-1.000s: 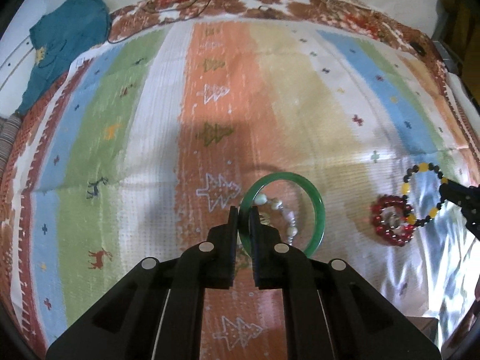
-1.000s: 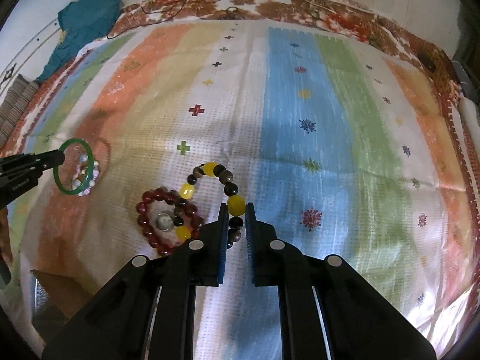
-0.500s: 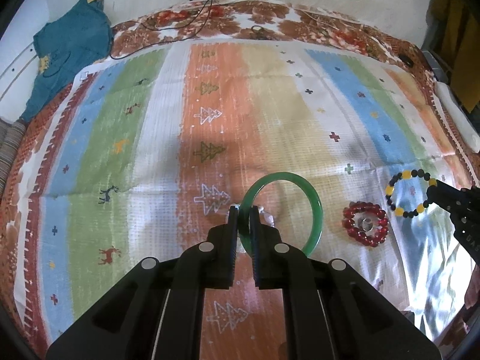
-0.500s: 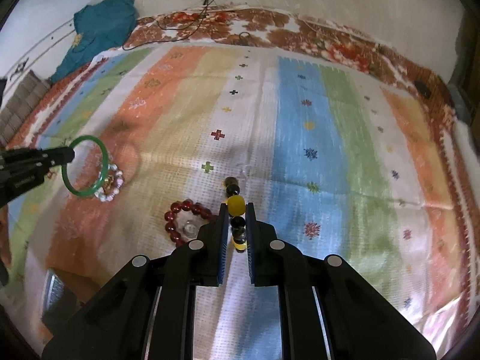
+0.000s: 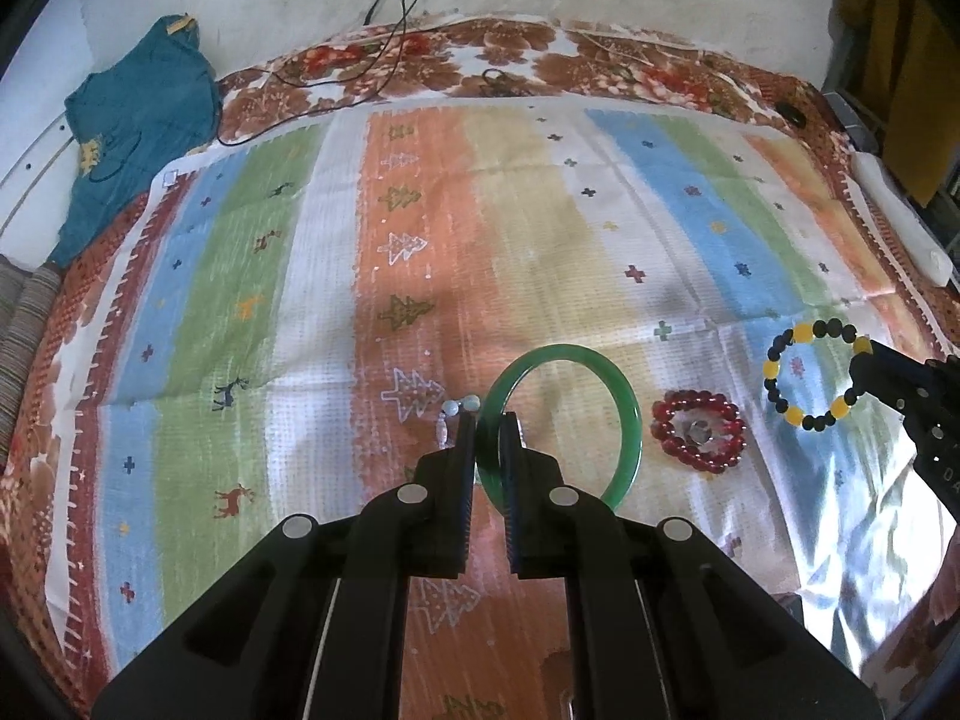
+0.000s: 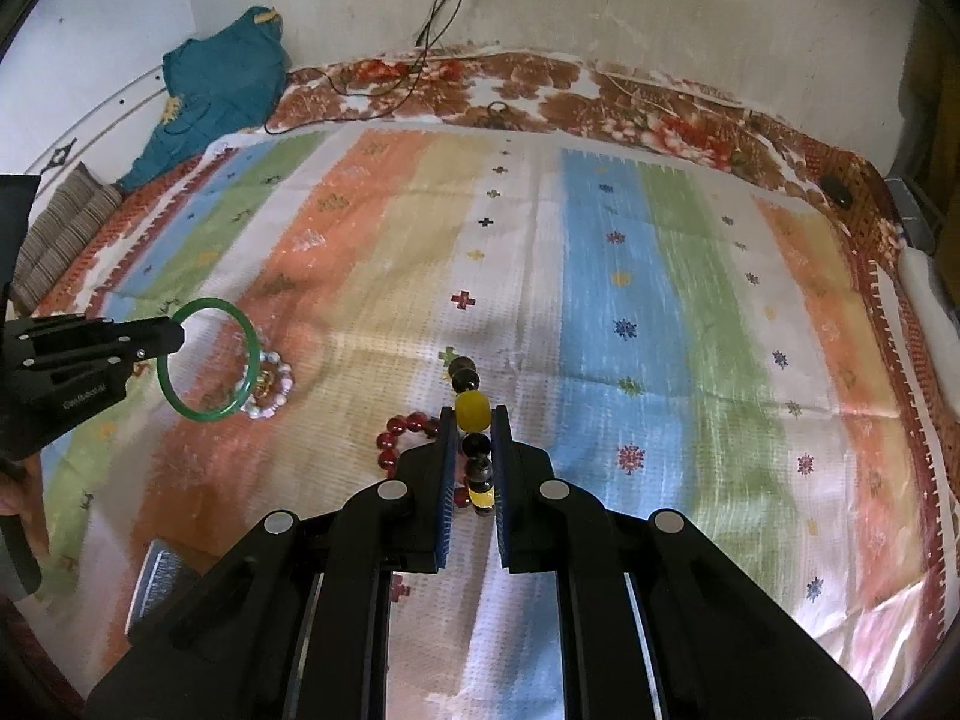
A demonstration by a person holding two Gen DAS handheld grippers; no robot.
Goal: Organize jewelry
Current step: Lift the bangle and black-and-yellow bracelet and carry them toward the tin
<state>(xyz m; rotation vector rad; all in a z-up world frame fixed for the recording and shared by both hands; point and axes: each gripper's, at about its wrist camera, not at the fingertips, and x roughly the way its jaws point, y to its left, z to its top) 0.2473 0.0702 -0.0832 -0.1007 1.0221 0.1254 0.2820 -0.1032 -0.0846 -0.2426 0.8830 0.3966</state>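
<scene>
My left gripper is shut on a green bangle and holds it above the striped cloth; it also shows in the right wrist view. A pale bead bracelet lies on the cloth under it, partly hidden in the left wrist view. My right gripper is shut on a black and yellow bead bracelet, lifted off the cloth; it also shows in the left wrist view. A red bead bracelet lies on the cloth between the grippers.
A striped cloth covers the bed. A teal garment lies at the far left corner. A cable runs along the back wall. A small box sits at the near left edge in the right wrist view.
Both grippers have risen, lifting the green bangle and the black and yellow bracelet off the cloth. The pale bead bracelet and red bracelet stayed on the cloth.
</scene>
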